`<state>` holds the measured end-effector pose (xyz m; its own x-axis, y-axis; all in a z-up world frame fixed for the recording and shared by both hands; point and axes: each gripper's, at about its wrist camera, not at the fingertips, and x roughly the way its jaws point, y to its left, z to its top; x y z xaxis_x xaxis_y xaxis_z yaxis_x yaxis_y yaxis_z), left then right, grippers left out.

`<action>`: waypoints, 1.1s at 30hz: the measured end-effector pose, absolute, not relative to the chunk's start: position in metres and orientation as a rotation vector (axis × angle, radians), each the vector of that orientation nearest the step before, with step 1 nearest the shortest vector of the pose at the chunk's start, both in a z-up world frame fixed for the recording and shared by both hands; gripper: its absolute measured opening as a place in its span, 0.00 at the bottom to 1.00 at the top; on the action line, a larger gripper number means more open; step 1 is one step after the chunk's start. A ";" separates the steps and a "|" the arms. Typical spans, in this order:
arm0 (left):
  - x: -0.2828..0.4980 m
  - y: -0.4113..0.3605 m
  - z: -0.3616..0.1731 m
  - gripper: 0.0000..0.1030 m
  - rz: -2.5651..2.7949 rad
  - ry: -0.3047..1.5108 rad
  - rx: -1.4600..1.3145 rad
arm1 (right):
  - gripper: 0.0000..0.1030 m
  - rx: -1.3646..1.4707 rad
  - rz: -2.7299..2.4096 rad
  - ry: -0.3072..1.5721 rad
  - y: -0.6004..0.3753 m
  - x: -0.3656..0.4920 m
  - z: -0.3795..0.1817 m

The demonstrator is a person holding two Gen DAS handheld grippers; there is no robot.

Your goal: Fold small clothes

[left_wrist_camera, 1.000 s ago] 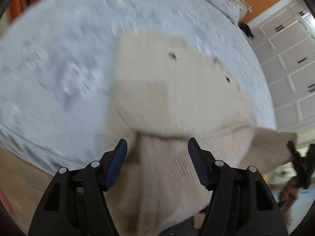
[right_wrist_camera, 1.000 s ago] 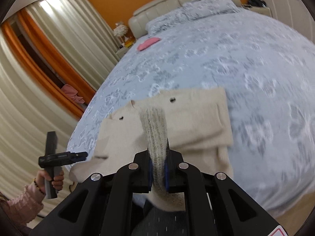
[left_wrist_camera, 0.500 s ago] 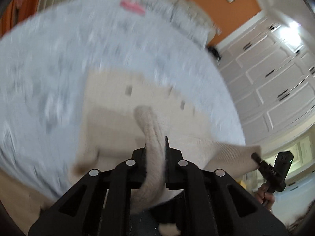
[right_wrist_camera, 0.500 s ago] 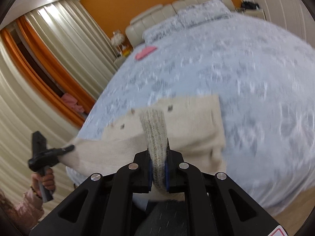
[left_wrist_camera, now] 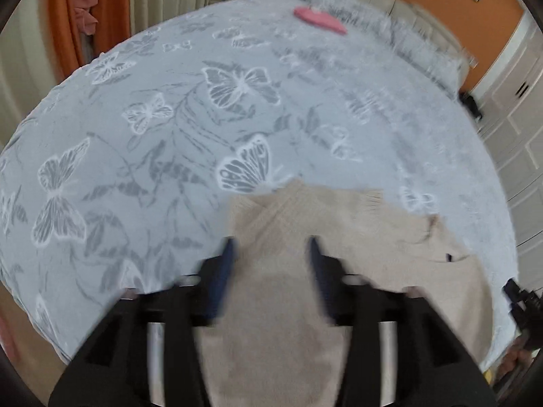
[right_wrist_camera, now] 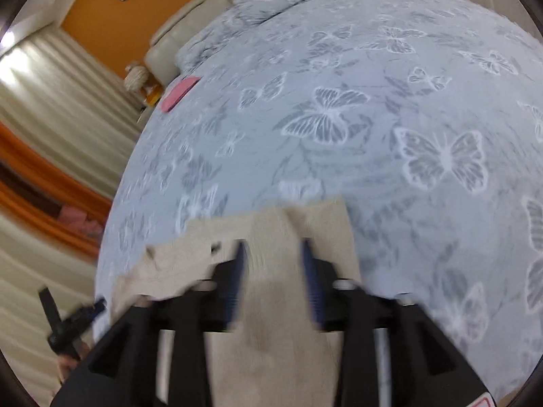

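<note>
Now both claws part over a beige knit garment on the bed.

Leftmost, the left claw has its jaws opening, pads apart, with the beige knit garment lying between them but not pinched. That garment is spread near the edge of the bed, on a grey butterfly-print cover, with a small pink item well away near the pillows. Further right, the right claw is opening too, cloth between its blue pads, untouched.
</note>
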<state>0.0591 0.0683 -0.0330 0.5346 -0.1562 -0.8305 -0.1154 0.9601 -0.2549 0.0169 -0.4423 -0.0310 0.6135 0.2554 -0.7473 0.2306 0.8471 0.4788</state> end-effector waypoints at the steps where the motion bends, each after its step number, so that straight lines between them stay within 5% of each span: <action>1: 0.050 0.068 -0.031 0.68 -0.021 0.978 -0.281 | 0.56 0.538 0.005 0.933 -0.438 0.007 -0.035; 9: 0.087 0.051 -0.069 0.73 -0.026 1.046 -0.247 | 0.59 0.518 -0.028 1.033 -0.429 0.034 -0.072; 11: 0.098 0.051 -0.076 0.52 -0.028 1.062 -0.288 | 0.58 0.520 0.005 1.045 -0.423 0.053 -0.075; 12: 0.104 0.051 -0.080 0.26 -0.029 1.086 -0.290 | 0.34 0.516 0.011 1.057 -0.421 0.058 -0.077; 13: 0.105 0.051 -0.079 0.15 -0.022 1.084 -0.291 | 0.08 0.500 0.021 1.075 -0.418 0.063 -0.079; 14: 0.104 0.052 -0.071 0.11 -0.030 1.050 -0.311 | 0.07 0.494 0.036 1.081 -0.416 0.067 -0.076; 19: 0.107 0.048 -0.032 0.11 -0.082 0.926 -0.302 | 0.07 0.512 0.033 0.889 -0.427 0.063 -0.030; 22: 0.128 0.047 -0.046 0.13 -0.040 0.941 -0.308 | 0.08 0.502 -0.039 0.930 -0.437 0.083 -0.055; 25: 0.144 0.048 -0.084 0.21 0.034 1.073 -0.300 | 0.15 0.505 -0.100 1.091 -0.443 0.096 -0.093; 29: 0.105 0.053 -0.057 0.32 0.042 0.979 -0.337 | 0.17 0.535 -0.085 0.924 -0.431 0.047 -0.045; 33: 0.056 0.025 -0.037 0.59 -0.054 0.900 -0.311 | 0.18 0.528 0.064 0.951 -0.379 0.030 -0.035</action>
